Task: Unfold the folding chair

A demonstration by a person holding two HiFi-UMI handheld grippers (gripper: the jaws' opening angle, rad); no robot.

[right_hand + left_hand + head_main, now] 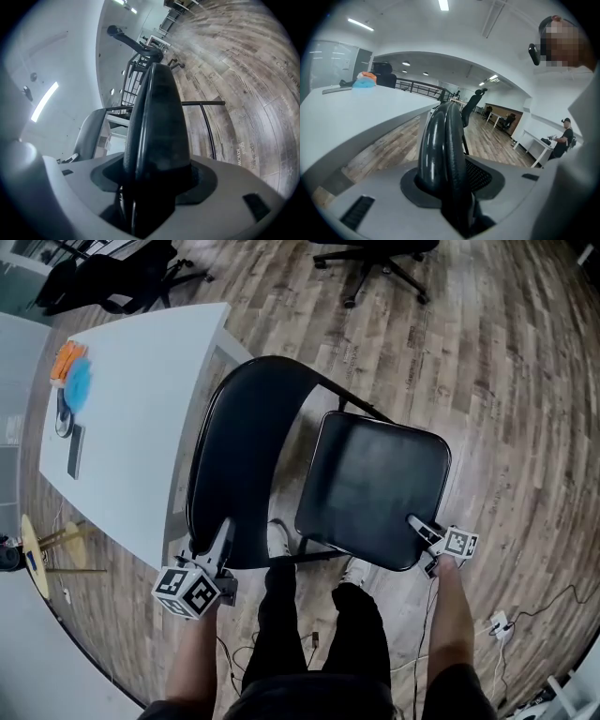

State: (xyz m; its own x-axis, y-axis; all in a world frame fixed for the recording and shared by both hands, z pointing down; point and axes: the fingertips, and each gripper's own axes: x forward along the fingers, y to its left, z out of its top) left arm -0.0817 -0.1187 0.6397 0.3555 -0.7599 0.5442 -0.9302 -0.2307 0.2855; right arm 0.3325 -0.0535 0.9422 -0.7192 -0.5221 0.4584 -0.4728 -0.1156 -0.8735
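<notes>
A black folding chair stands on the wooden floor in front of the person. Its curved backrest [239, 446] is at the left and its padded seat [375, 486] at the right, swung out nearly flat. My left gripper [217, 545] is shut on the backrest's top edge [443, 150], which runs up between the jaws in the left gripper view. My right gripper [419, 529] is shut on the seat's near corner; the seat edge [157, 126] fills the gap between the jaws in the right gripper view.
A white table [131, 418] stands just left of the chair, with a phone [74, 451], an orange and blue bundle [73, 371] and a cable on it. Office chairs [375, 259] stand farther off. The person's legs [319, 634] are right behind the chair. A power strip [499, 624] lies at the right.
</notes>
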